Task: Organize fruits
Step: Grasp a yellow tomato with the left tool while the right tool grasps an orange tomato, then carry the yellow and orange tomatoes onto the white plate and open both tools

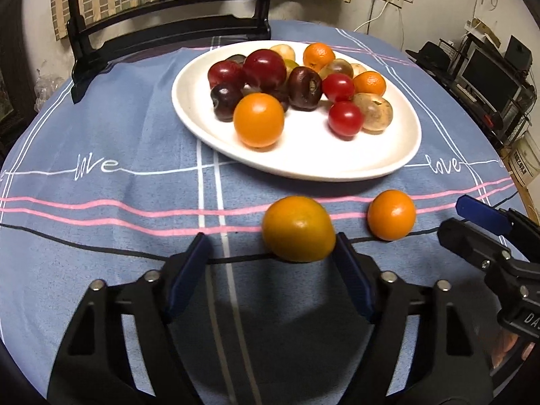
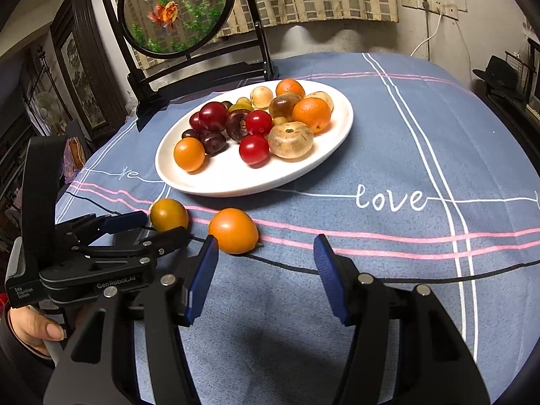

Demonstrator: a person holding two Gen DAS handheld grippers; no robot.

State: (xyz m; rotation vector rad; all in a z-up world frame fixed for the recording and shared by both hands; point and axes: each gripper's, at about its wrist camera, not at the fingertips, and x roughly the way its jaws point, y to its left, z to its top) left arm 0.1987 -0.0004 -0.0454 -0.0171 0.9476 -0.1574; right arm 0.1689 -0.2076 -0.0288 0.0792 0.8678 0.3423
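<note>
A white plate (image 1: 303,168) (image 2: 236,185) holds several fruits: dark red ones, red cherry tomatoes, oranges and pale brown ones. Two orange fruits lie on the blue cloth in front of it. The yellow-orange fruit (image 1: 298,229) (image 2: 168,215) sits at the tips of my left gripper (image 1: 270,249) (image 2: 167,225), close against the right finger, with a wide gap to the left finger. The jaws are open. The rounder orange fruit (image 1: 391,214) (image 2: 233,230) lies just ahead of the left fingertip of my right gripper (image 2: 266,249) (image 1: 450,217), which stands open with nothing between its fingers.
A round fish picture (image 2: 175,10) on a black stand (image 1: 168,30) rises behind the plate. A thin black cable (image 2: 405,278) crosses the cloth near the grippers. Shelves with electronics (image 1: 489,77) stand off the table's right side. A hand (image 2: 33,330) holds the left gripper.
</note>
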